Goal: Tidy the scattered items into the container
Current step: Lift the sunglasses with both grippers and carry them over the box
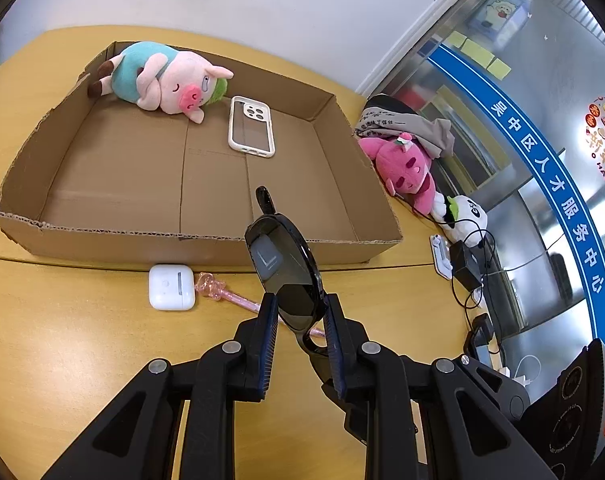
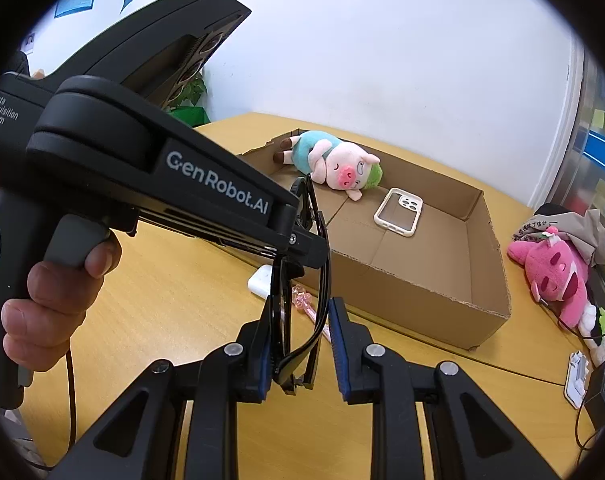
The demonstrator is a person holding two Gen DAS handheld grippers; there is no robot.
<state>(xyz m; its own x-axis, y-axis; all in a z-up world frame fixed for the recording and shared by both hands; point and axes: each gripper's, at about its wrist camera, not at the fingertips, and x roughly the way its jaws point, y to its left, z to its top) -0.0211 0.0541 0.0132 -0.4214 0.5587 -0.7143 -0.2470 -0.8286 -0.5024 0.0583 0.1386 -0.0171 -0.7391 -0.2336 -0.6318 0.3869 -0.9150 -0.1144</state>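
Both the left gripper [image 1: 300, 312] and right gripper [image 2: 300, 316] are clamping their fingers on black sunglasses [image 1: 286, 264] above the surface [image 1: 82, 340], near the cardboard box [image 1: 142, 236].

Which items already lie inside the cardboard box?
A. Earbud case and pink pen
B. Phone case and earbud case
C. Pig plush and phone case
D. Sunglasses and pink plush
C: the pig plush and the phone case lie on the floor of the cardboard box; the earbud case sits on the table outside it.

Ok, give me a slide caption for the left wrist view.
Left gripper holds sunglasses above the table, before a cardboard box containing a plush pig and phone case.
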